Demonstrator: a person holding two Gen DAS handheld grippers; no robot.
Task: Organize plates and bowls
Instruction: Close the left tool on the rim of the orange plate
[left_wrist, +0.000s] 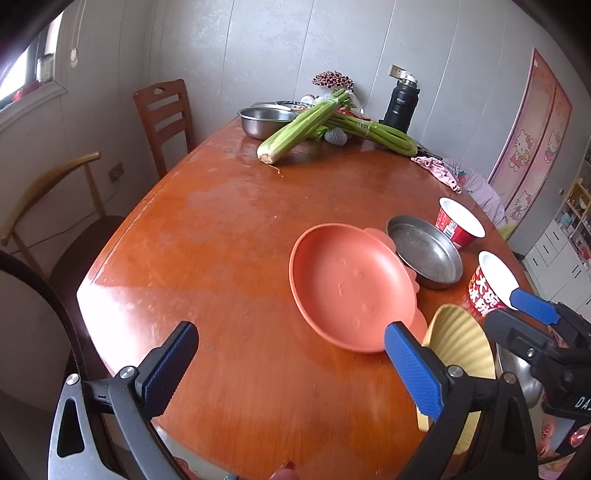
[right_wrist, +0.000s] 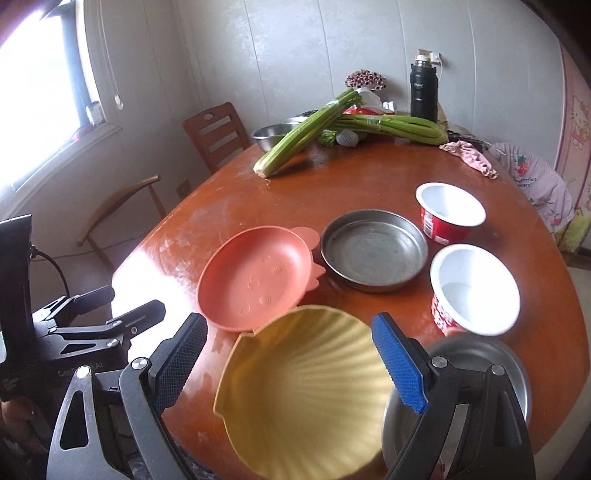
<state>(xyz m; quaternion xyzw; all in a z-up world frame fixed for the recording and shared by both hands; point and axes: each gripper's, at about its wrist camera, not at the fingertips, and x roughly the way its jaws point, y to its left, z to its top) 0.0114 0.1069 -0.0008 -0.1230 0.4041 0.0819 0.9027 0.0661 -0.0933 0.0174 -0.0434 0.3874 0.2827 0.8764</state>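
In the left wrist view, the left tool (left_wrist: 290, 354) hangs open over bare tabletop (left_wrist: 221, 229) at the bottom of the frame, its fingers wide apart and holding nothing. The pink plate (left_wrist: 347, 284) lies right of centre, with the shallow steel dish (left_wrist: 424, 251) touching its upper right edge and two red paper cups (left_wrist: 460, 221) beyond. At the lower right, the yellow shell-shaped plate (left_wrist: 461, 343) shows behind the blue finger, with the right tool (left_wrist: 532, 306) reaching in from the frame's edge. In the right wrist view, the right tool (right_wrist: 290, 354) stands open around the yellow shell-shaped plate (right_wrist: 306, 391), which fills the lower centre; its pads sit either side of the rim, and I cannot tell whether they touch. A steel bowl (right_wrist: 476, 362) sits at the lower right, just beside it. The pink plate (right_wrist: 255, 277) lies above, the steel dish (right_wrist: 373, 254) to its right. The yellow plate looks like light, stiff plastic with a ribbed, smooth surface, likely slippery; pinching its thin rim seems the surest hold.
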